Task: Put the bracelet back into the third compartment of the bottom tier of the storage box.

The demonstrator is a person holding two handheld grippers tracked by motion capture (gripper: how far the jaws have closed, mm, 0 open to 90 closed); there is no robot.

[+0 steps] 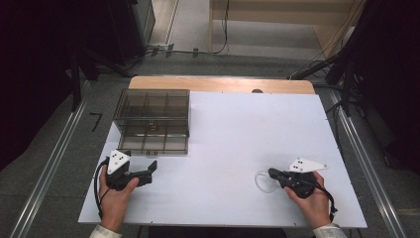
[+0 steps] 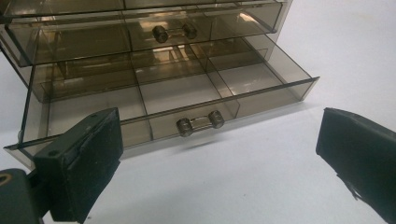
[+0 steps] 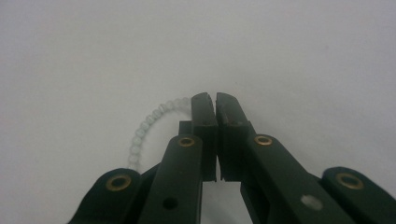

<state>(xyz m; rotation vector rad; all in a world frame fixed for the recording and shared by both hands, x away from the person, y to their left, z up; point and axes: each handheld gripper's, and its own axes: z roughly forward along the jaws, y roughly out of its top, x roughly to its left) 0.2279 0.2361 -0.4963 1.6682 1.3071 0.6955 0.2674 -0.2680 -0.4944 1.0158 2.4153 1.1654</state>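
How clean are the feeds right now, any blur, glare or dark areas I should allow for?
High view: white table bright, surroundings very dark. Left gripper view: sharp on the smoky drawer box, with faint reflections on its panels. Right gripper view: soft and grey, the pale bead bracelet washed out against the surface, near jaws blurred.

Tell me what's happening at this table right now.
A person holds a gripper in each hand at a white table. The right gripper is shut on a pale bead bracelet lying on the table. The left gripper waits open in front of a smoky clear drawer organizer, whose bottom drawer is pulled out, its compartments looking empty.
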